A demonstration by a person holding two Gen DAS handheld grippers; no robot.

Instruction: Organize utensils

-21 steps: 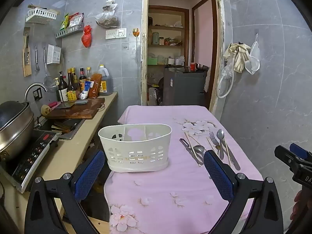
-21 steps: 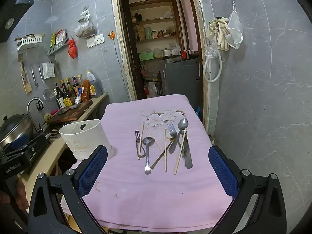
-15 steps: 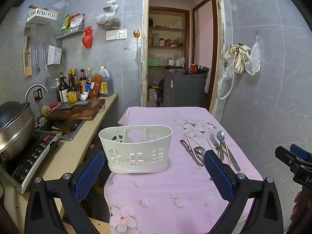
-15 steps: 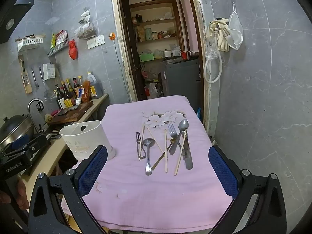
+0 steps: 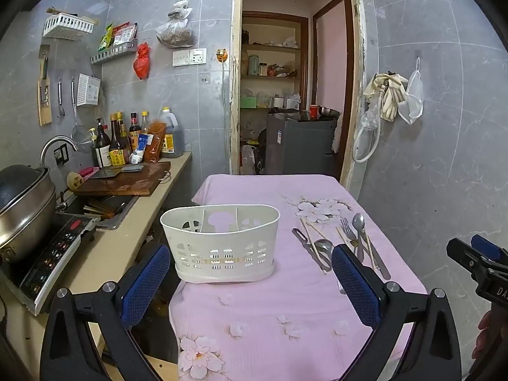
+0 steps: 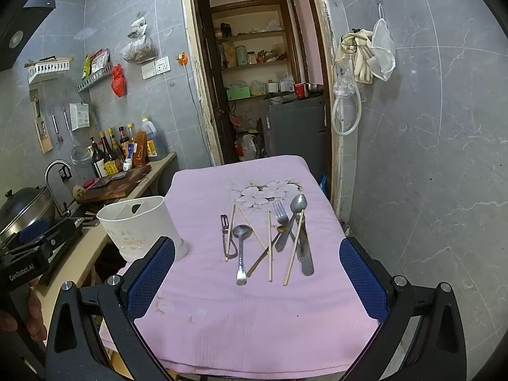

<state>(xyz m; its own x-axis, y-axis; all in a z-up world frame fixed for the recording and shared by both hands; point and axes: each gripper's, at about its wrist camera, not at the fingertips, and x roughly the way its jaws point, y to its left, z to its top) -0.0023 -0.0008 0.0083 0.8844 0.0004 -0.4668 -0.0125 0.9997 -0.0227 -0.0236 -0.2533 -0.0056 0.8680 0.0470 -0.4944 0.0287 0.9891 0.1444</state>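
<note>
A white slotted utensil caddy [image 5: 222, 244] with dividers stands empty on the left of the pink floral tablecloth [image 5: 254, 311]; it also shows in the right wrist view [image 6: 139, 225]. Utensils lie to its right: a peeler [image 6: 227, 235], a ladle-like spoon [image 6: 241, 247], a fork [image 6: 281, 219], a large spoon [image 6: 298, 206], a knife [image 6: 304, 254] and several wooden chopsticks [image 6: 293, 247]. My left gripper [image 5: 250, 282] is open and empty, in front of the caddy. My right gripper [image 6: 257, 282] is open and empty, in front of the utensils.
A counter [image 5: 104, 254] on the left holds an induction cooker with a pot [image 5: 22, 216], a sink, a wooden cutting board [image 5: 123, 184] and bottles [image 5: 117, 146]. A grey tiled wall [image 6: 428, 190] runs along the table's right. A doorway [image 5: 285, 95] lies behind.
Both views have shifted only slightly; the grippers stay open and nothing on the table has moved.
</note>
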